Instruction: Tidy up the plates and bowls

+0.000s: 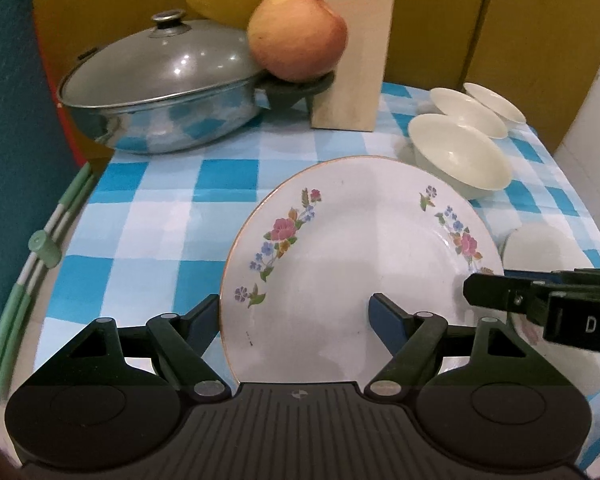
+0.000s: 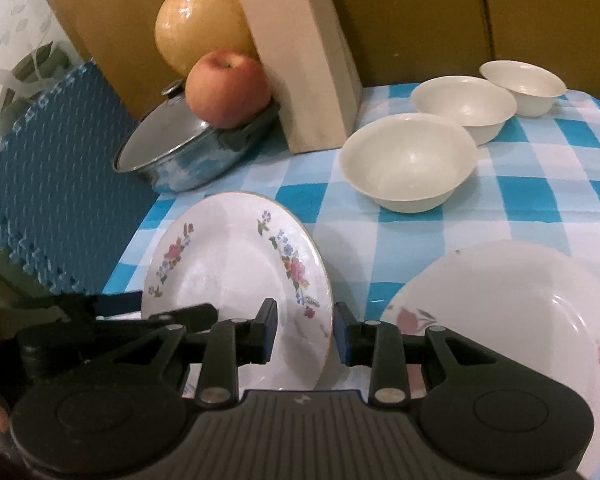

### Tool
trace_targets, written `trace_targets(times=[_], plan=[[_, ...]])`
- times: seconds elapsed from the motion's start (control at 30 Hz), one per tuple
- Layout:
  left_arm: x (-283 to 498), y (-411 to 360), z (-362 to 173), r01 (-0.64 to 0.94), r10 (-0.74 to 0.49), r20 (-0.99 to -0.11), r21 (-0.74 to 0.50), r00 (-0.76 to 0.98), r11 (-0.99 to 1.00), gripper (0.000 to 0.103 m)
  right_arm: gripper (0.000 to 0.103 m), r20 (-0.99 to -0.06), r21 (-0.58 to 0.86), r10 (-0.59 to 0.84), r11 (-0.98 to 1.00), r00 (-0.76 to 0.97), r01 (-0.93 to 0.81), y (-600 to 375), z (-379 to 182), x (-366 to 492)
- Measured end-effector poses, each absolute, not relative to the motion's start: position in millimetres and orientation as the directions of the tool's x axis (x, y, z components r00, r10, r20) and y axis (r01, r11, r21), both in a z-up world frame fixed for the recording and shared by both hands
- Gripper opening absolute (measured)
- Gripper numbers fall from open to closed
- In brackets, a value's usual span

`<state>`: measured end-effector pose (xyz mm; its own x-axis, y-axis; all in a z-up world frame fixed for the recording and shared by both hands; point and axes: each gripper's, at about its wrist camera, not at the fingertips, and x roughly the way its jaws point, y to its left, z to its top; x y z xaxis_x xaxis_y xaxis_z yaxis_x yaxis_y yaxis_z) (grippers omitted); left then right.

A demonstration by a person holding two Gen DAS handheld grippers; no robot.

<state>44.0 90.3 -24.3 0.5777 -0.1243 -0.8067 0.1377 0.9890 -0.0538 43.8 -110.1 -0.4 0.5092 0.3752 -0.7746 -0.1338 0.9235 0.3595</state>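
The work surface is 1 table covered by a blue-and-white checked cloth [image 2: 540, 168], with a mustard-brown panelled wall [image 2: 420, 20] directly behind it. A blue foam mat with an interlocking toothed edge [image 2: 60, 184] stands upright along the table's left side, and beyond it a pale patterned surface [image 2: 16, 40] is visible, too blurred to identify. Lighting is warm and even, producing soft reflections and faint shadows on the cloth.

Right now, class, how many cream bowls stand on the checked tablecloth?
3, in a row right of the knife block: nearest bowl, middle bowl, farthest bowl. None seems hidden.
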Motion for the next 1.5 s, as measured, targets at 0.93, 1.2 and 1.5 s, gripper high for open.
trace_targets(times=[0.93, 1.2, 1.5], plan=[[53.4, -10.6, -18.8, 0.33, -0.292, -0.793, -0.123, 0.535, 0.936, 0.085, 0.025, -0.781, 0.317, 0.187, 0.941, 0.595, 0.12, -209.0, 16.2, 13.1], [52.2, -48.8, -31.1, 0.386, -0.303, -0.792, -0.093, 0.53, 0.918, 0.084, 0.015, -0.813, 0.284, 0.118, 0.935, 0.57, 0.213, -243.8, 2.2, 12.8], [42.9, -60.7, -36.6, 0.461, -0.369, -0.806, -0.138, 0.462, 0.877, 0.077, 0.021, -0.857, 0.179, 0.036, 0.956, 0.514, 0.232, -251.9, -1.5, 1.9]])
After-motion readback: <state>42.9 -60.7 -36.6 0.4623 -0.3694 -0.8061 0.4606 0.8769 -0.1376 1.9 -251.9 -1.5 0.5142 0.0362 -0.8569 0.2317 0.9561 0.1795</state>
